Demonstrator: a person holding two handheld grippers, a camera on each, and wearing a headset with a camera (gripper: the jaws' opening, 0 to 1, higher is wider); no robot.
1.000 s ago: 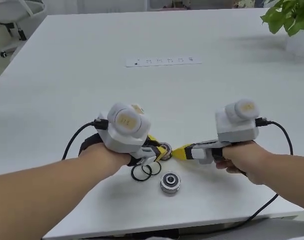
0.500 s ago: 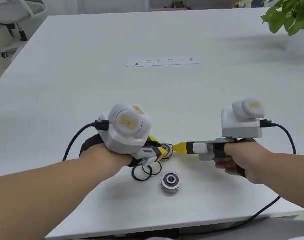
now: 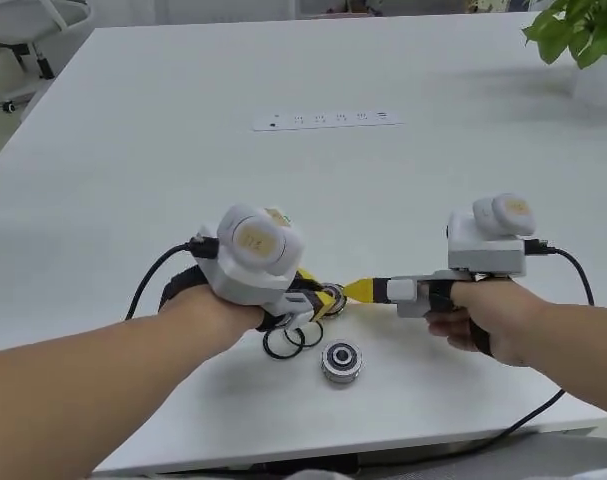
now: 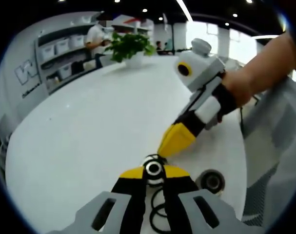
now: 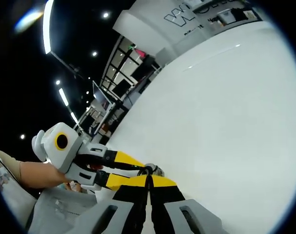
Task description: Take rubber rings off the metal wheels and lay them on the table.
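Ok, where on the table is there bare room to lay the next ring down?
Widest free patch: the table between the power strip and the left gripper and right gripper. Also bare right of the loose wheel, toward the near edge. Crowded: just by the left gripper, where two rubber rings and that wheel lie close together.

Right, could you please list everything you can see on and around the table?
table: one, white, beneath all
loose wheel: one, silver, lying near the table's front edge
held wheel: one, silver, clamped in the left gripper
rubber rings: two, black, overlapping, beside the loose wheel
power strip: one, white, mid-table
plant: one, green, far right corner
chair: one, white, beyond far left corner
left gripper: one, yellow-tipped, shut on held wheel
right gripper: one, yellow-tipped, shut, tips at the held wheel
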